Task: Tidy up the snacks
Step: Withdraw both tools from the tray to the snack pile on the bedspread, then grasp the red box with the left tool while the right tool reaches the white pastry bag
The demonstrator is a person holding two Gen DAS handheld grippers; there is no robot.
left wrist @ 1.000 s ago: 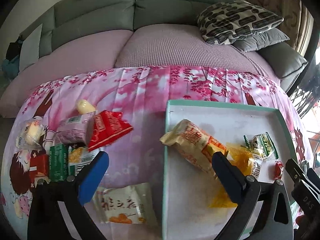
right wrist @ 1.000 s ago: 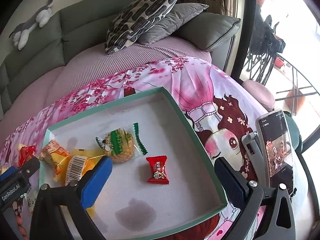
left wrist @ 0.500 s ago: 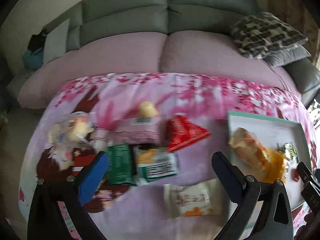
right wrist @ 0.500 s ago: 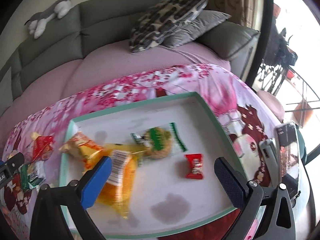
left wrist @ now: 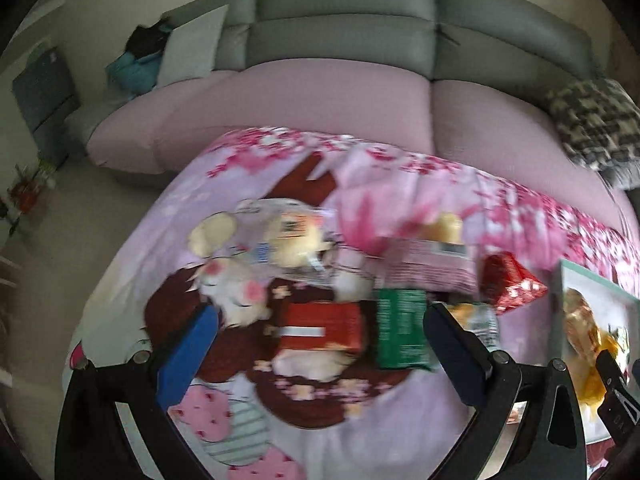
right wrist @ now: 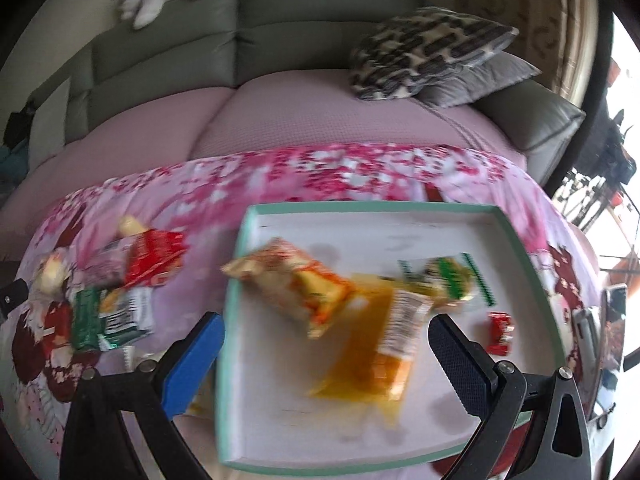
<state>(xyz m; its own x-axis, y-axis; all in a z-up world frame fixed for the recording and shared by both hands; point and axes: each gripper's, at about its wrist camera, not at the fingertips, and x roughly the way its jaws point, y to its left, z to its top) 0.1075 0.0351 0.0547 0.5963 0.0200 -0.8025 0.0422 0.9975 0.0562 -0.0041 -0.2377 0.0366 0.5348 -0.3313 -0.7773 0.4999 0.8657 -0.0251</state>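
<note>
My left gripper [left wrist: 320, 348] is open and empty above a pile of loose snacks on the pink cloth: a red box [left wrist: 320, 326], a green packet [left wrist: 402, 332], a pink packet [left wrist: 432, 266], a red foil bag [left wrist: 510, 286] and clear bread packs [left wrist: 292, 236]. My right gripper [right wrist: 326, 360] is open and empty over the green-rimmed tray [right wrist: 400, 208]. The tray holds an orange-white packet [right wrist: 296, 280], a yellow packet [right wrist: 380, 344], a green-striped cookie pack [right wrist: 448, 276] and a small red candy [right wrist: 500, 332].
A sofa with pink seat cover [right wrist: 320, 116] stands behind the table, with patterned pillows [right wrist: 424, 48] at right. A phone on a stand [right wrist: 608, 332] is at the table's right edge. The tray's left edge [left wrist: 560, 280] shows in the left wrist view.
My left gripper has swung left from the tray to over the snack pile. My right gripper has also swung left, from the tray's right part to its left part. Both stayed open.
</note>
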